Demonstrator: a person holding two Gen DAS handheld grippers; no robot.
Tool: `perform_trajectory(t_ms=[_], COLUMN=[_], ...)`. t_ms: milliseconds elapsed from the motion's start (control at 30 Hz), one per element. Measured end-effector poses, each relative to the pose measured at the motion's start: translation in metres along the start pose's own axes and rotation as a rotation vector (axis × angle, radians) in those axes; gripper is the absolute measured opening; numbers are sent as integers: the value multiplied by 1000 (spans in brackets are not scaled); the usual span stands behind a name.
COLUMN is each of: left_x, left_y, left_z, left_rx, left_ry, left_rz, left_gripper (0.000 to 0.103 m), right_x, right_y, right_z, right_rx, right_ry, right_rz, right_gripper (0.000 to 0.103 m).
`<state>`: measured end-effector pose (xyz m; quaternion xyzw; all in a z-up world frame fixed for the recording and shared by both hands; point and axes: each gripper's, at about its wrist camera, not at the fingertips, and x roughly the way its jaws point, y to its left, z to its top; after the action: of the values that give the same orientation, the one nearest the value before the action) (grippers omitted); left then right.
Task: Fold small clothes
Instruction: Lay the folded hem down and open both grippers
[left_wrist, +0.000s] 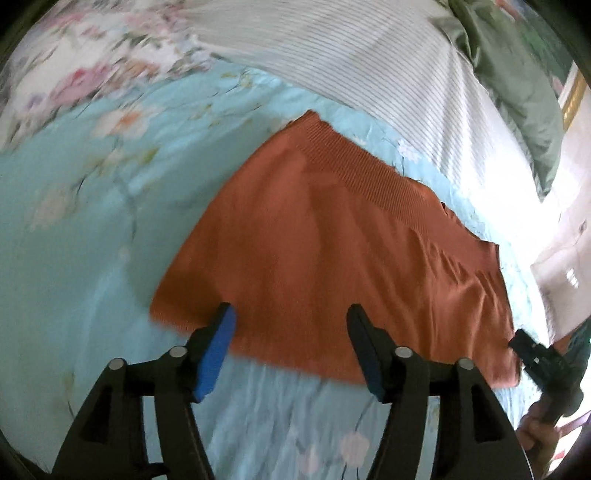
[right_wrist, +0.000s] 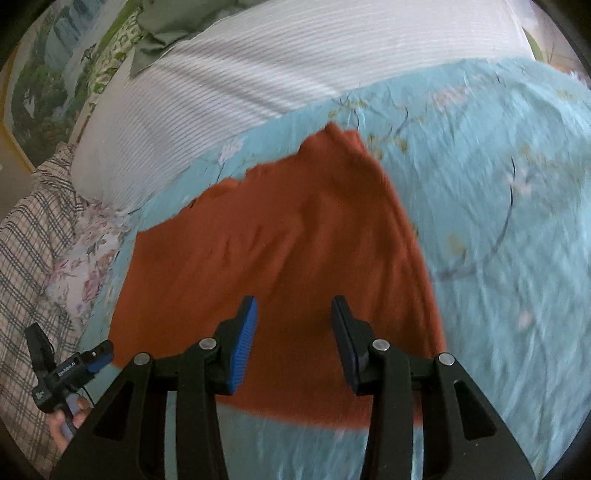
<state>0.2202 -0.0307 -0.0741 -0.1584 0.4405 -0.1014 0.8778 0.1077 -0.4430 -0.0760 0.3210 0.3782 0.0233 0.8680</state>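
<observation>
Shorts (left_wrist: 332, 258) lie flat on the blue floral sheet (left_wrist: 74, 240).
Left gripper (left_wrist: 291, 314) stands wide open and right gripper (right_wrist: 293, 306) partly open; both hover over the near hem, holding nothing. A striped white pillow (left_wrist: 369, 66) lies beyond the ribbed waistband. White lettering on the left gripper's body, seen from the right wrist, is unreadable.

White label lettering on left tongs (right_wrist: 70, 369), lower left of orange garment (right_wrist: 280, 266) in right wrist view; too small, blurred to read.
</observation>
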Motion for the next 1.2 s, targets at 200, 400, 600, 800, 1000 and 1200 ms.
perform_trajectory(t_ms=[200, 400, 600, 800, 1000, 1200], left_x=[-3, 0, 16, 31, 38, 42], left_y=[15, 16, 25, 30, 30, 29], left_z=[-23, -30, -15, 6, 17, 28], left_rx=[-87, -136, -229, -283, -294, -284], left_ry=[40, 47, 34, 11, -13, -6], left_rz=[-30, -80, -114, -107, -85, -110], left_gripper=[64, 71, 74, 73, 65, 13], right_x=[-8, -17, -24, -20, -13, -11], right_y=[3, 3, 6, 5, 8, 8], right_z=[-23, -28, -29, -32, -31, -19], right_rx=[3, 6, -3, 14, 14, 10], right_ry=[27, 29, 28, 38, 52, 47], right_rz=[14, 24, 39, 52, 72, 105], right_gripper=[43, 43, 43, 43, 43, 43])
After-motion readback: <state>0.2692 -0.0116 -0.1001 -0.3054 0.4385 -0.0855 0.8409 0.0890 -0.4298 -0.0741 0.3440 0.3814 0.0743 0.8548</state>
